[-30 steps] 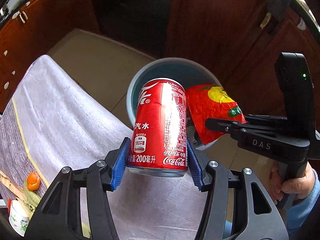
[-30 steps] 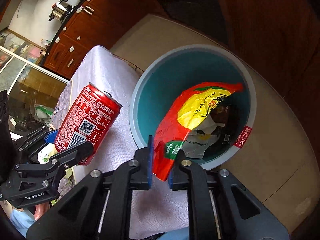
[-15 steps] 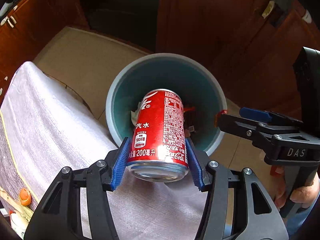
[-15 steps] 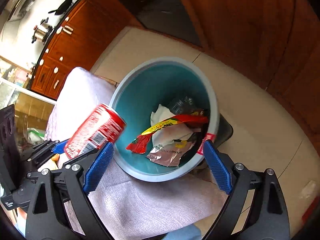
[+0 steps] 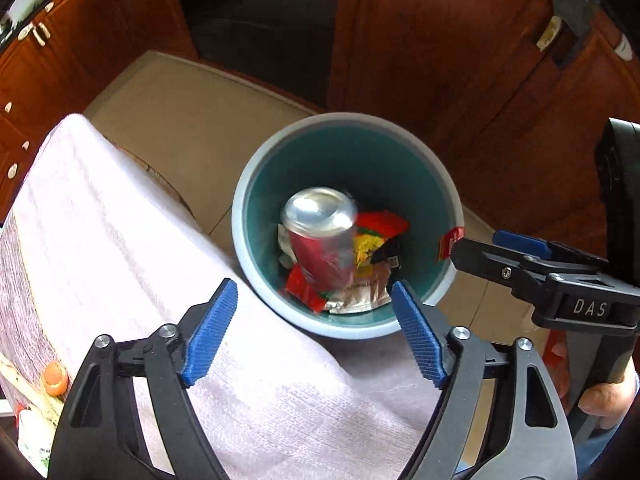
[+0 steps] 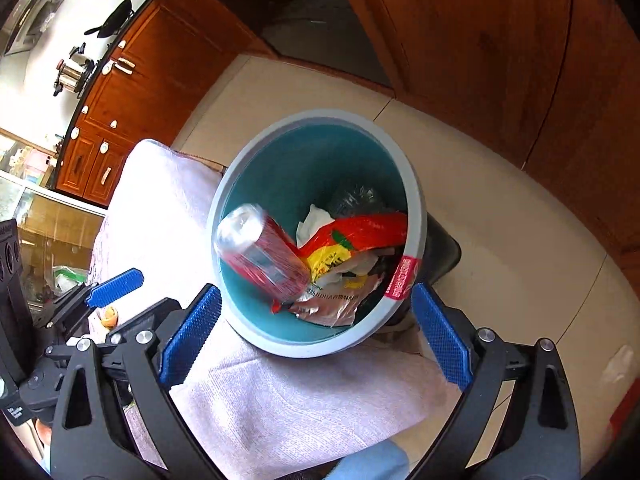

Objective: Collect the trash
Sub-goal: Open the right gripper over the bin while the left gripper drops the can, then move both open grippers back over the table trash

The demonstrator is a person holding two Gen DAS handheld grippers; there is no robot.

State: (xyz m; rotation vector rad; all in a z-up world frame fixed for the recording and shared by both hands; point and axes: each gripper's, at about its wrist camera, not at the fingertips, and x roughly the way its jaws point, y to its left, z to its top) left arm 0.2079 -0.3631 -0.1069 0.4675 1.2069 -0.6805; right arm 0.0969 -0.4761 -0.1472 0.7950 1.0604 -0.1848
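Note:
A red soda can (image 5: 320, 240) (image 6: 260, 258), blurred, is inside the teal trash bin (image 5: 256, 192) (image 6: 316, 152), free of any pad. Beneath it lie a red and yellow snack wrapper (image 5: 378, 232) (image 6: 352, 236) and crumpled paper. My left gripper (image 5: 314, 332) hovers over the bin's near rim, its jaws opening and holding nothing. My right gripper (image 6: 316, 340) stands open above the bin's near edge with nothing between its blue pads; it also shows at the right of the left wrist view as the right gripper (image 5: 516, 256).
A pale cloth-covered table (image 5: 120, 240) (image 6: 168, 208) lies left of the bin. Orange peel (image 5: 56, 376) and a small white cup (image 5: 34, 436) sit at its near left. Brown wooden cabinets (image 5: 440, 40) stand behind, on beige floor tiles (image 6: 500, 216).
The left jaws spread and the can dropped from them into the bin. The right gripper let go of the wrapper, which now lies in the bin, and its jaws stand wide.

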